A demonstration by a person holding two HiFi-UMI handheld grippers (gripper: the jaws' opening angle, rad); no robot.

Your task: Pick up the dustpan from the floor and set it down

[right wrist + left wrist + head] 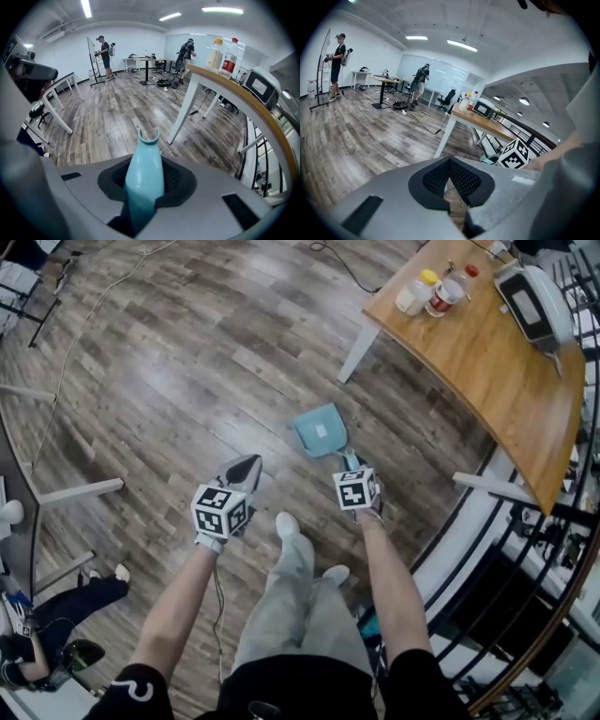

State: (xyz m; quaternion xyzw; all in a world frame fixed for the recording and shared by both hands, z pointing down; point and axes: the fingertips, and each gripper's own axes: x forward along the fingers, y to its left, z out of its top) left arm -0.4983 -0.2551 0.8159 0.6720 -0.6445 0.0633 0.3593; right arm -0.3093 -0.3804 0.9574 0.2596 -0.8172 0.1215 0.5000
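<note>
The teal dustpan is over the wooden floor just ahead of my right gripper; whether it touches the boards I cannot tell. In the right gripper view the right gripper is shut on the dustpan's teal handle, whose notched end sticks out past the pads; the pan itself is hidden there. My left gripper hovers over the floor to the left of the dustpan. Seen in its own view, the left gripper is shut with nothing in it, its pads meeting at the tip.
A curved wooden table on white legs stands at the right, bearing bottles and a white appliance. A black railing runs along the right. My shoes are below the grippers. A person sits at lower left.
</note>
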